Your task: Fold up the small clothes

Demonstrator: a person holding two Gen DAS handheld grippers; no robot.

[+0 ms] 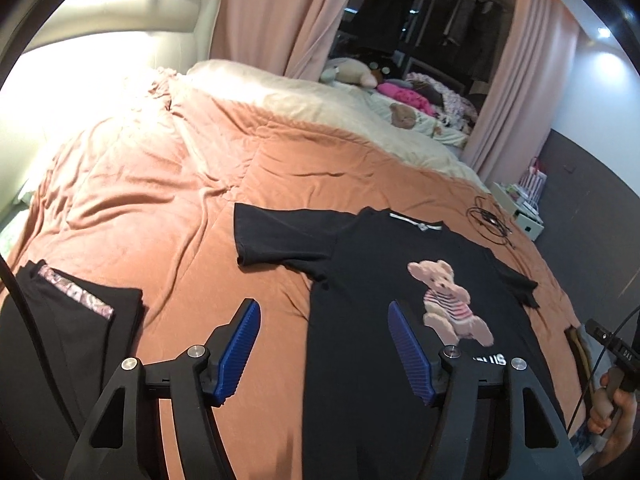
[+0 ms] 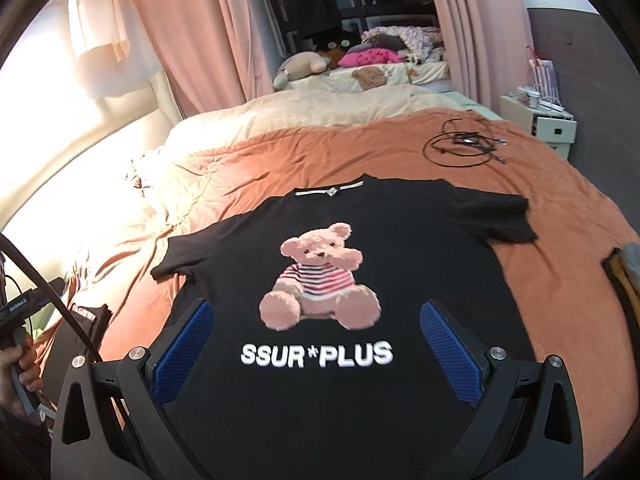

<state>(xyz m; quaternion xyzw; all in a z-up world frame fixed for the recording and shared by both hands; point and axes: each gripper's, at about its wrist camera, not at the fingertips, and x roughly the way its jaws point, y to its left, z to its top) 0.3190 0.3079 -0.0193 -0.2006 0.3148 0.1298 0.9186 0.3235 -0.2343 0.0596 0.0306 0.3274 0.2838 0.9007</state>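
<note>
A black T-shirt point(image 1: 372, 280) with a pink teddy-bear print lies spread flat, front up, on the orange bedspread point(image 1: 160, 208). It also fills the middle of the right wrist view point(image 2: 328, 208), collar away from me, both sleeves out. My left gripper point(image 1: 324, 316) is open and empty above the shirt's left side edge. My right gripper point(image 2: 316, 320) is open and empty above the shirt's lower front, over the white lettering.
A folded black garment point(image 1: 72, 320) with a patterned band lies left of the shirt. Coiled black cables point(image 2: 460, 144) lie on the bedspread beyond the shirt. More cloth point(image 2: 624, 280) sits at the right edge. A white drawer unit point(image 2: 548, 124) stands beside the bed.
</note>
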